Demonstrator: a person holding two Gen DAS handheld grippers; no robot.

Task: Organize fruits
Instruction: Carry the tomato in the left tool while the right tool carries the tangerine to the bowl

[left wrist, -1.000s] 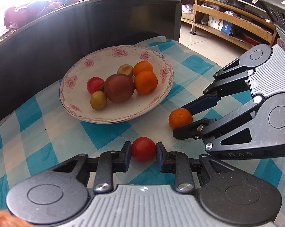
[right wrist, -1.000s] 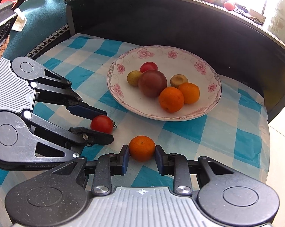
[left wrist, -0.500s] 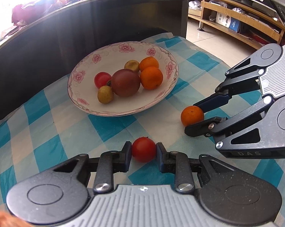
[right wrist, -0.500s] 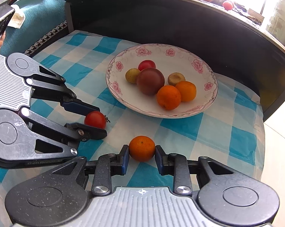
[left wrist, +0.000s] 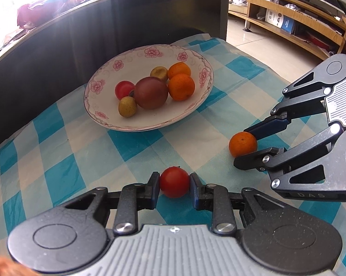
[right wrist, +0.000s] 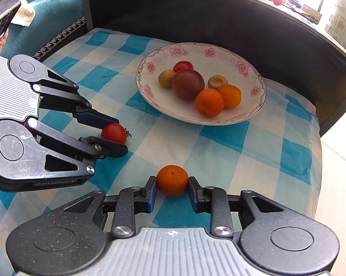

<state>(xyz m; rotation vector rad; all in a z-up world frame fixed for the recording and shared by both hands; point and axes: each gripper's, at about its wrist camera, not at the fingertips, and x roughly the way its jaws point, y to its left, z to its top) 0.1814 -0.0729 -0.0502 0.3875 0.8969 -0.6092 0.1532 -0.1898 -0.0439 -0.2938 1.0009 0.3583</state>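
Observation:
My left gripper (left wrist: 174,185) is shut on a red tomato (left wrist: 174,182), held above the checked cloth; it also shows in the right wrist view (right wrist: 114,133). My right gripper (right wrist: 172,184) is shut on a small orange (right wrist: 172,180), which also shows in the left wrist view (left wrist: 242,144). A white flowered plate (left wrist: 191,59) lies beyond both grippers and holds several fruits: a dark plum (left wrist: 151,92), two oranges, a red tomato and two small yellowish fruits. The plate also shows in the right wrist view (right wrist: 248,117).
A blue-and-white checked cloth (left wrist: 58,161) covers the table. A dark curved wall (left wrist: 58,46) rises behind the plate. The table's right edge drops to a tiled floor (left wrist: 253,39), with wooden shelves (left wrist: 299,20) beyond.
Both grippers have risen and drawn back from the plate, each carrying its fruit; the plate now looks farther away. The jaws stay shut.

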